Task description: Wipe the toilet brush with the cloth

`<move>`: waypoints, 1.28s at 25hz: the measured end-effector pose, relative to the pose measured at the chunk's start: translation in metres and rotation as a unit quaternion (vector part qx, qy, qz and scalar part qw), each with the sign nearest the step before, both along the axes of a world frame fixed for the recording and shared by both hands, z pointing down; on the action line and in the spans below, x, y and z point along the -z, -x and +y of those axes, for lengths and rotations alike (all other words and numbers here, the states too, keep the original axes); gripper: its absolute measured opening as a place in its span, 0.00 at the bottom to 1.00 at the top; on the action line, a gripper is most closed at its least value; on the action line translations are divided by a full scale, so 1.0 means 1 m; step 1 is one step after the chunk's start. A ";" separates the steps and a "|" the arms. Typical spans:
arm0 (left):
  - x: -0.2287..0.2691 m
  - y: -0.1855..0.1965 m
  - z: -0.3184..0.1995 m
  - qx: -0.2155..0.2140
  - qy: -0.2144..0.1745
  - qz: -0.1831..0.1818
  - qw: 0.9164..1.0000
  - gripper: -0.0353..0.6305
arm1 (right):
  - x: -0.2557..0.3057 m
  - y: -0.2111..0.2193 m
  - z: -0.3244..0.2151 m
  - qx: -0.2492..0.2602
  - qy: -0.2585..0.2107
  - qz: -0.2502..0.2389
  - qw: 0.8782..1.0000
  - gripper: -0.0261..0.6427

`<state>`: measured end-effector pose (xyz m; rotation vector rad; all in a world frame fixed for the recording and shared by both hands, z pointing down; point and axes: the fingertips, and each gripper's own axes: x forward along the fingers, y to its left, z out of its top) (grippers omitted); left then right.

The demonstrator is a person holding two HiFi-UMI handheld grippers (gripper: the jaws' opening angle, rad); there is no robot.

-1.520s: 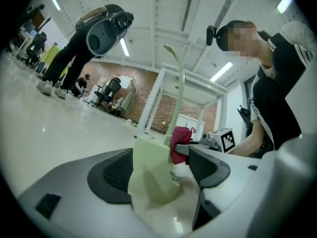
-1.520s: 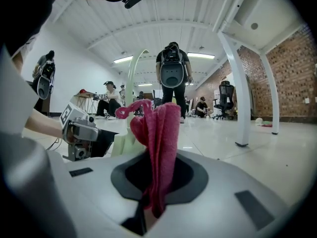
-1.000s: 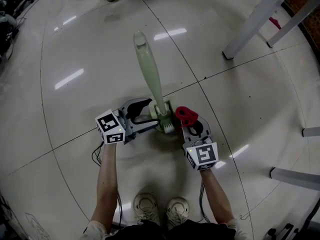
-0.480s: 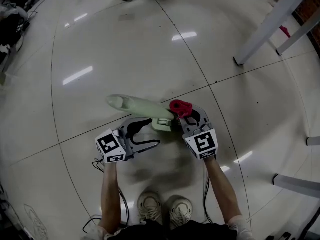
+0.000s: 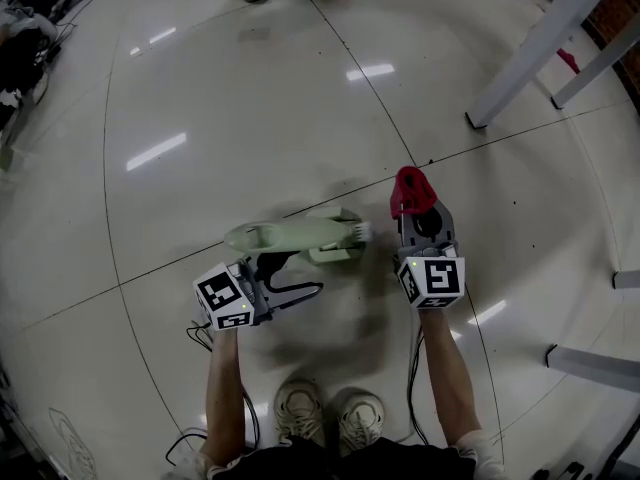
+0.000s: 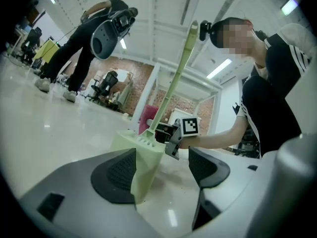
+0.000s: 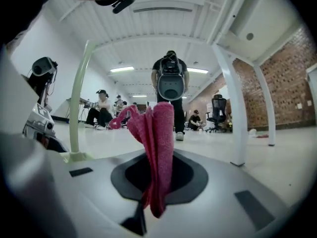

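Fingers of right gripper (image 7: 158, 177) clamping red cloth (image 7: 157, 133), left gripper (image 6: 163, 170) fingers wide, toilet brush (image 6: 144, 155) between

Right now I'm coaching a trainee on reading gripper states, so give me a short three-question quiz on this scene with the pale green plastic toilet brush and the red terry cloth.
1. True or false: the right gripper is shut on the red terry cloth.
2. What stands between the jaws of the left gripper? A) the cloth; B) the base of the pale green plastic toilet brush; C) nothing at all.
3. Fill in: the left gripper's jaws stand ____, with the brush base against only one pad.

Key: 1 true; 2 B; 3 apart.
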<state>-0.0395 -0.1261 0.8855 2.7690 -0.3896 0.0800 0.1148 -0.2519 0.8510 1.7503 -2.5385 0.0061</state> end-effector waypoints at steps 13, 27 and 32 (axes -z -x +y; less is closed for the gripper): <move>-0.007 -0.001 -0.009 0.021 0.000 0.000 1.000 0.55 | -0.068 0.019 0.029 -0.008 0.133 -0.195 0.972 0.08; -0.008 -0.001 -0.011 0.040 0.006 0.003 0.999 0.55 | -0.065 0.013 0.087 -0.015 0.144 -0.232 0.962 0.08; -0.007 -0.004 -0.008 0.038 -0.001 0.000 0.999 0.55 | -0.056 0.026 0.106 -0.001 0.119 -0.158 0.980 0.08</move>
